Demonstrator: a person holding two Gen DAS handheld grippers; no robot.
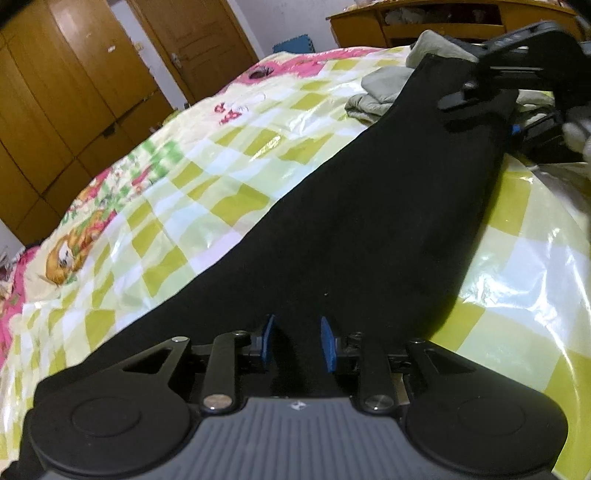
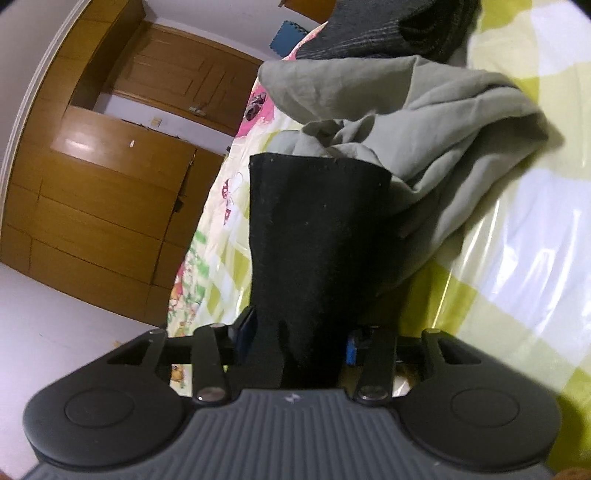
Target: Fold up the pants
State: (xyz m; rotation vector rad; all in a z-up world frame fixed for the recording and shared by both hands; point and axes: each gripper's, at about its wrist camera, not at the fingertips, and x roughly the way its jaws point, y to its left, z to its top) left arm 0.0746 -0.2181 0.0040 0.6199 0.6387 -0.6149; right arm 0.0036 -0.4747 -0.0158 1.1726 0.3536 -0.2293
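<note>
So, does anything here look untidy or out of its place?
Yes: a crumpled grey-green garment lies in a heap on the bed, right beside the far end of the black pants. Nothing looks damaged or spilled.

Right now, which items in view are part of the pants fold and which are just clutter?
In the job:
- black pants, stretched over the bed
- left gripper, shut on one end
- right gripper, shut on the other end

Lying about:
- grey-green garment, crumpled beyond the pants
- dark striped garment, farther back
- checked bed cover
- wooden wardrobe
</note>
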